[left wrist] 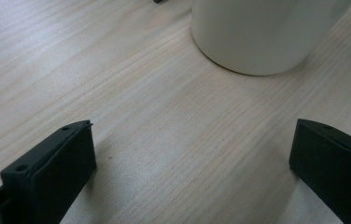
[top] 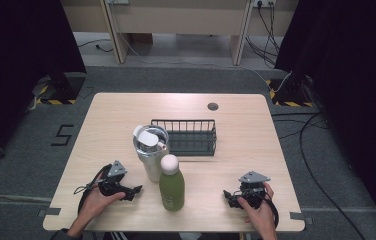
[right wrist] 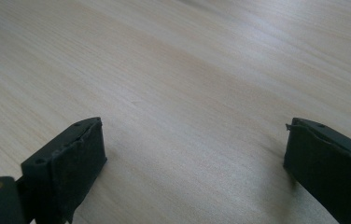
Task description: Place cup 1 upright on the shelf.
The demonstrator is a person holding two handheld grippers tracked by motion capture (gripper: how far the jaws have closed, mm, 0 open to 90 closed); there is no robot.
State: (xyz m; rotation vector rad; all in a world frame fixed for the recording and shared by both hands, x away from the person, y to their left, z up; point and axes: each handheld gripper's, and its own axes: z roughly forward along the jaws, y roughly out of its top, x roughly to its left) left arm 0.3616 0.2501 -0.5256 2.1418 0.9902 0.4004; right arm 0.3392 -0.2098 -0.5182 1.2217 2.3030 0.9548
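A green bottle (top: pixel 172 184) with a white cap stands near the table's front middle. Just behind it stands a steel tumbler (top: pixel 150 148) with a white lid; its pale base (left wrist: pixel 257 32) shows at the top of the left gripper view. My left gripper (top: pixel 135 190) rests on the table left of the bottle, open, with bare wood between its jaws (left wrist: pixel 190 154). To the right of the bottle my right gripper (top: pixel 227 196) lies low on the table, open too, nothing between its jaws (right wrist: pixel 194 154).
A black wire basket (top: pixel 188 136) sits behind the tumbler, mid-table. A round grommet (top: pixel 213 106) lies near the table's far edge. Cables trail across the grey floor at the right, and dark curtains hang on both sides.
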